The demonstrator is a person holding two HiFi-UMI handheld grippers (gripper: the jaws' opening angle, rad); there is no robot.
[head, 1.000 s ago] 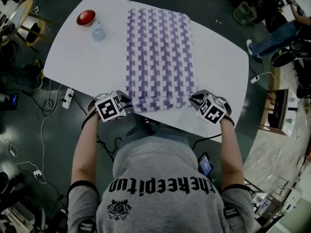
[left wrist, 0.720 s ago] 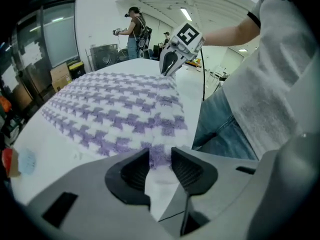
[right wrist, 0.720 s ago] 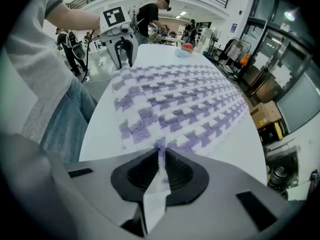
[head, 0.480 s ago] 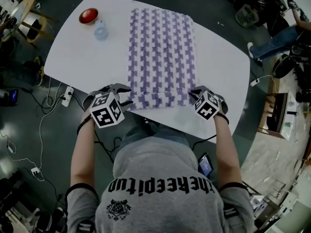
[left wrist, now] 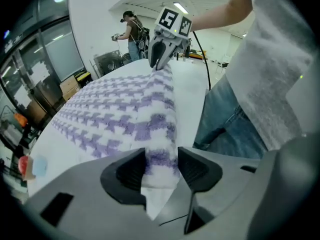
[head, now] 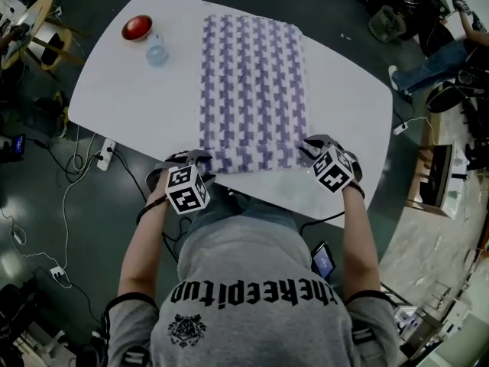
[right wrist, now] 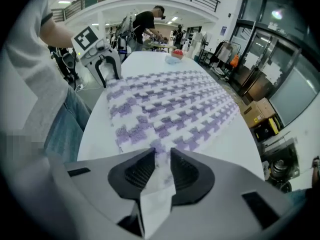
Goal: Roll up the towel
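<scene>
Since the towel (head: 252, 90) runs lengthwise up the tabletop (head: 137, 90), its started roll lies across the bottom edge of the head view — a gripper at each corner. The left gripper (left wrist: 161, 168) has fingers (left wrist: 131, 171) that have just been opening, now wide around the roll; those of the right gripper (right wrist: 160, 168), also just opening, stand narrowly apart about the corner cloth.

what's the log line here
towel: near edge folded over | left gripper: jaws just opened wide, towel between | right gripper: jaws just opened slightly, towel between
</scene>
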